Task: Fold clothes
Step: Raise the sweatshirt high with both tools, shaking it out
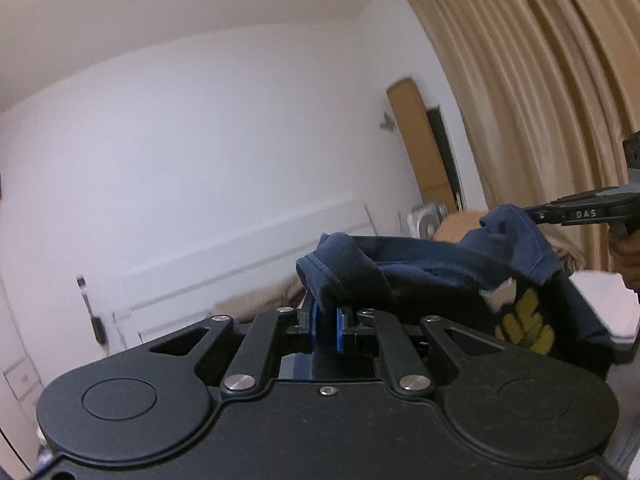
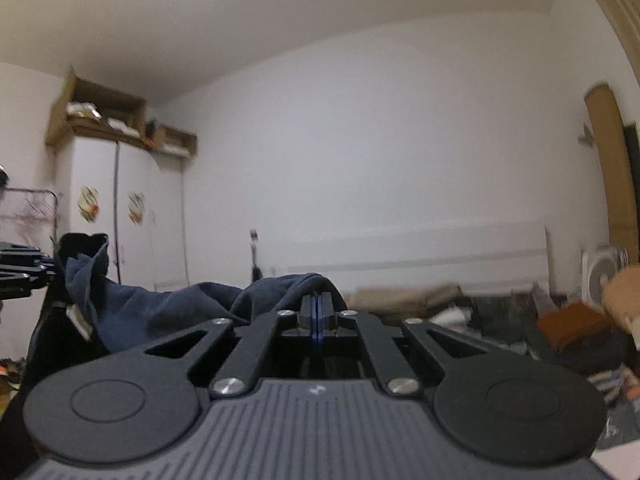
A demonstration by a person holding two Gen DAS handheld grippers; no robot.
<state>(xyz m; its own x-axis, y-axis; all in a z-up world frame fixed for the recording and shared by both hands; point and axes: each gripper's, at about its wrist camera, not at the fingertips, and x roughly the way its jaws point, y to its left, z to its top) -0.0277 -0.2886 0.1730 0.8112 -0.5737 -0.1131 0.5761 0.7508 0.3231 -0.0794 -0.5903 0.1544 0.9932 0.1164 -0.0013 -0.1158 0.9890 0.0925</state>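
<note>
Left tool [image 1: 327,316] pinches the navy garment [image 1: 420,272]'s edge; right tool [image 2: 319,304], pressed together, pinches its other corner, stretched between them.

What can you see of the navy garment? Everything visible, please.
The navy garment looks like soft knit cloth with stitched hems, a yellow print and a white label inside. It hangs in the air, stretched between both grippers: the left gripper clamps one bunched edge, the right gripper pinches another. The middle sags in folds; the lower part is out of view.
</note>
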